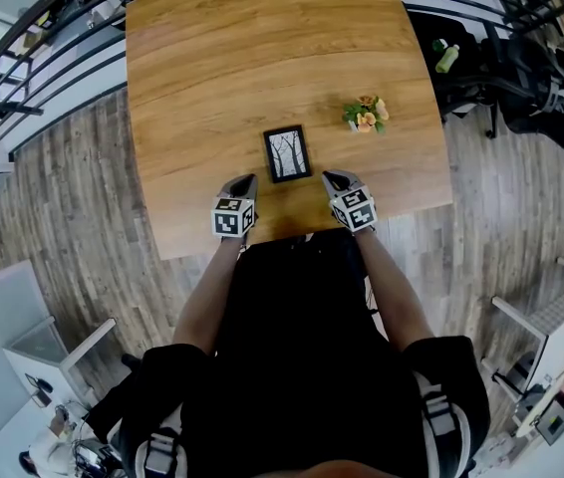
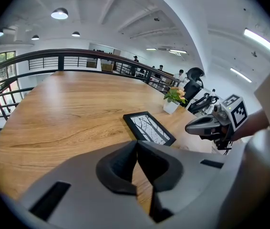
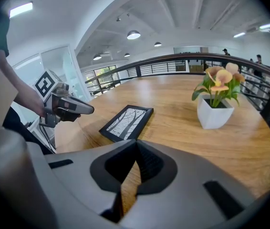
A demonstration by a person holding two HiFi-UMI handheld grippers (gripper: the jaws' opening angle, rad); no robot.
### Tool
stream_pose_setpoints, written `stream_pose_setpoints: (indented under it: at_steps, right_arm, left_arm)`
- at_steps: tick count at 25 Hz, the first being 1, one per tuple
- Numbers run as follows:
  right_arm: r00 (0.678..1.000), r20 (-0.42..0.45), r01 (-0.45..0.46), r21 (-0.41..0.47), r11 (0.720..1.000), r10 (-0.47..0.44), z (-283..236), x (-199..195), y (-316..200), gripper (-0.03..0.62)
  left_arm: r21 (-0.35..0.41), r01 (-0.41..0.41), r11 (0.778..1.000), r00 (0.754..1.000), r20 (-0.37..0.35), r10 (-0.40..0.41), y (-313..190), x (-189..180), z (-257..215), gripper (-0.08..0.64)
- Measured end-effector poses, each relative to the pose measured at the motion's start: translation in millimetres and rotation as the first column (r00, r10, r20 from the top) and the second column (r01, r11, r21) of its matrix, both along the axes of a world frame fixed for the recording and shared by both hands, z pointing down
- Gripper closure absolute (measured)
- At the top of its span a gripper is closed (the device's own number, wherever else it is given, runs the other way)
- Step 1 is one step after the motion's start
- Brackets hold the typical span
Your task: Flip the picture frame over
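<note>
Picture frame (image 1: 287, 153): lies flat on the bench (image 1: 202, 58), near its front edge. The picture side faces up, and a print of bare trees inside a black border shows in all three views.
Left hand-held gripper (image 1: 245, 181): jaws together with nothing between them. It slants downward just beside the frame's near left corner and is apart from it.
Right hand-held gripper (image 1: 334, 179): jaws together and empty. It mirrors the left one at the near right corner, also clear of the frame.
Potted flowers (image 1: 366, 115): a small white pot standing upright to the right of the frame and a little beyond it, apart from it.
Step in hand (judged): not settled. The scene fits a frame lying face-up that is yet to be turned onto its face. It equally fits one turned up from its back and then let go.
Next move (judged): no single move follows from this scene. Either way, both grippers are free of the frame. The frame is thin and sits flush on the wood, so its rim offers little to pinch.
</note>
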State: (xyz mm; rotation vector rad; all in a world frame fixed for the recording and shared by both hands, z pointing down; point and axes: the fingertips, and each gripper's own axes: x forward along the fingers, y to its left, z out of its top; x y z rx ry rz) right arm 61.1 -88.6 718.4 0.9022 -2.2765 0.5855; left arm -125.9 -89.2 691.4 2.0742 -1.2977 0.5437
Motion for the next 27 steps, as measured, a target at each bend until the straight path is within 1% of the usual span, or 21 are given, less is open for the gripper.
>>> stream_pose_setpoints:
  at_steps: [5, 11, 27]
  right_arm:
    - [1.0, -0.004, 0.007, 0.002, 1.0, -0.007, 0.9, -2.7, 2.5, 0.586]
    - [1.0, -0.004, -0.007, -0.003, 1.0, 0.007, 0.9, -0.2, 4.5, 0.586]
    - [1.0, -0.01, -0.011, -0.009, 1.0, 0.011, 1.8, 0.1, 6.2, 0.586]
  left_arm:
    - [-0.003, -0.004, 1.0, 1.0, 0.004, 0.004, 5.1, -1.7, 2.0, 0.537]
    - [-0.012, -0.01, 1.0, 1.0, 0.005, 0.01, 11.0, 0.9, 3.5, 0.537]
    - [-0.014, -0.022, 1.0, 1.0, 0.013, 0.022, 13.2, -2.6, 5.4, 0.537]
